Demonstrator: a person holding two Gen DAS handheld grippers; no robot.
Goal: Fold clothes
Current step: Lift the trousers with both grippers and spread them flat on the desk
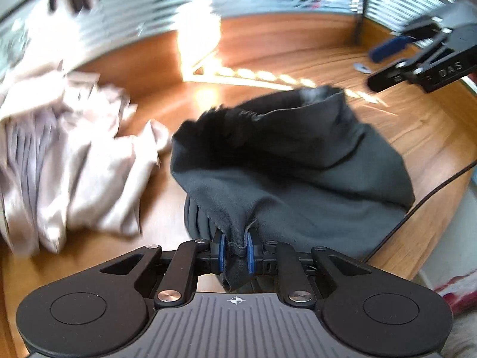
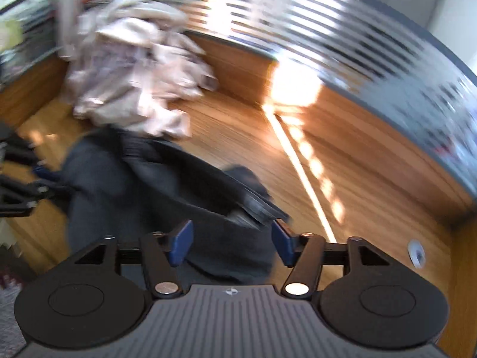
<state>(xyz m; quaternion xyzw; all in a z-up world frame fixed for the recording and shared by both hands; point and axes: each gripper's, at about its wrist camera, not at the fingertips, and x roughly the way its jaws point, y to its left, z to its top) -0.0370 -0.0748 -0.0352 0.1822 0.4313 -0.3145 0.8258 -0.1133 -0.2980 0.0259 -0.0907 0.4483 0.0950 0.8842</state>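
A dark grey garment lies bunched on the wooden table. My left gripper is shut on its near hem, cloth pinched between the blue pads. The right gripper shows at the upper right of the left wrist view, above the table and apart from the cloth. In the right wrist view my right gripper stands open over the dark garment, nothing between its blue pads. The left gripper shows at the left edge there, blurred.
A heap of pale beige clothes lies left of the dark garment, also seen as the beige heap. A black cable runs over the table's right edge. A small round white fitting sits in the table. Window blinds stand behind.
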